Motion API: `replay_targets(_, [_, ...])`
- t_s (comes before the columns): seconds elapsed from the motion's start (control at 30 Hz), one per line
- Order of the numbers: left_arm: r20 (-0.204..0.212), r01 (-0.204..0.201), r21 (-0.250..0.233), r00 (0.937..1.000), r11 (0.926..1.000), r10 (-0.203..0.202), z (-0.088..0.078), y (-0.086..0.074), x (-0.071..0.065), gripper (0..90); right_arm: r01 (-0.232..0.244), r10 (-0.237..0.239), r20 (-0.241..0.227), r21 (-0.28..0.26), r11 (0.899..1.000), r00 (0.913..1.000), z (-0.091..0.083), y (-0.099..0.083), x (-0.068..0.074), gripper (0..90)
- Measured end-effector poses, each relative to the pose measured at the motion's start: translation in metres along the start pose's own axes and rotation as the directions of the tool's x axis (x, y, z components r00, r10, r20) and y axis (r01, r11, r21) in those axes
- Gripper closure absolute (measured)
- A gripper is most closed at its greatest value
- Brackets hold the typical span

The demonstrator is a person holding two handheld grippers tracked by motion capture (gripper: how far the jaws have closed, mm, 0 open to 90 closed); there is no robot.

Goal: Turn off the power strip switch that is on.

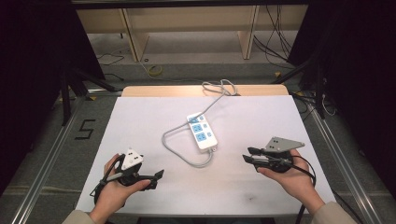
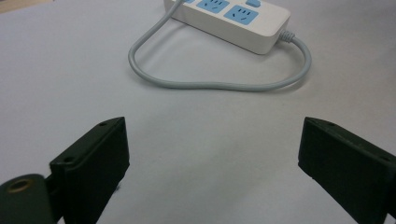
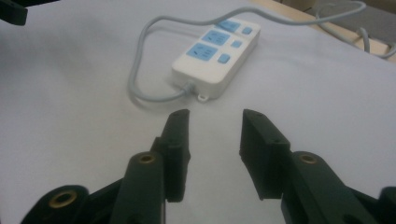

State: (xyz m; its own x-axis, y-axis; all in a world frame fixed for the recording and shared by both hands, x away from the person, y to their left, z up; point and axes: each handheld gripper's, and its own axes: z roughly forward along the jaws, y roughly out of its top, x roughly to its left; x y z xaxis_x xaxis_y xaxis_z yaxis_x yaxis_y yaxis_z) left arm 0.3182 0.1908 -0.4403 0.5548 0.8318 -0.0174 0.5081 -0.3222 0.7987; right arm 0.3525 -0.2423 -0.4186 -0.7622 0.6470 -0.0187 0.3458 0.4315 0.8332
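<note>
Power strip (image 1: 202,131) lies flat near middle of table (image 1: 140,121), white with blue sockets, grey cord (image 1: 180,151) looping from its near end toward left. Left tool (image 1: 158,176) at near left corner, jaws spread wide, nothing between them; strip ahead and to its right, well apart. Right tool (image 1: 248,154) at near right, jaws partly open, empty; strip ahead and to its left, near, not touching.

grey floor (image 1: 196,70), wooden shelving (image 1: 187,23)
</note>
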Motion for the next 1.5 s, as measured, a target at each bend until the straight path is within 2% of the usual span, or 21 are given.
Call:
replay_targets(0.23, [-0.001,-0.006,-0.003,1.0000,1.0000,0.006,0.003,0.002,0.000,9.7,0.018,-0.018,0.015,0.005,1.000,0.9997,0.018,0.024,-0.002,73.5])
replay_targets(0.43, [-0.003,-0.016,0.000,0.9999,0.9999,0.016,0.003,0.002,-0.001,10.3,0.000,-0.001,0.025,0.024,1.000,0.9997,0.030,0.034,-0.004,80.0])
replay_targets(0.53, [-0.004,-0.017,0.002,0.9998,0.9999,0.017,0.003,0.002,-0.001,10.5,-0.008,0.007,0.036,0.038,0.999,0.9993,0.038,0.040,-0.007,88.4])
replay_targets(0.6, [-0.003,-0.017,0.002,0.9999,0.9999,0.017,0.004,0.001,-0.001,10.6,-0.009,0.007,0.036,0.046,0.999,0.9993,0.039,0.042,-0.008,90.0])
replay_targets(0.8, [0.000,-0.017,0.005,0.9999,0.9998,0.017,0.004,0.001,-0.001,10.7,-0.003,0.000,0.034,0.075,0.997,0.9994,0.053,0.056,-0.011,90.0])
replay_targets(1.07, [0.000,-0.037,0.011,0.9993,0.9992,0.037,0.005,0.001,-0.002,10.9,-0.003,0.000,0.033,0.109,0.994,0.9994,0.074,0.081,-0.016,90.0])
replay_targets(1.5, [0.001,-0.046,0.013,0.9990,0.9989,0.046,0.005,0.001,-0.003,11.0,-0.010,0.006,0.028,0.162,0.987,0.9996,0.102,0.105,-0.020,90.0])
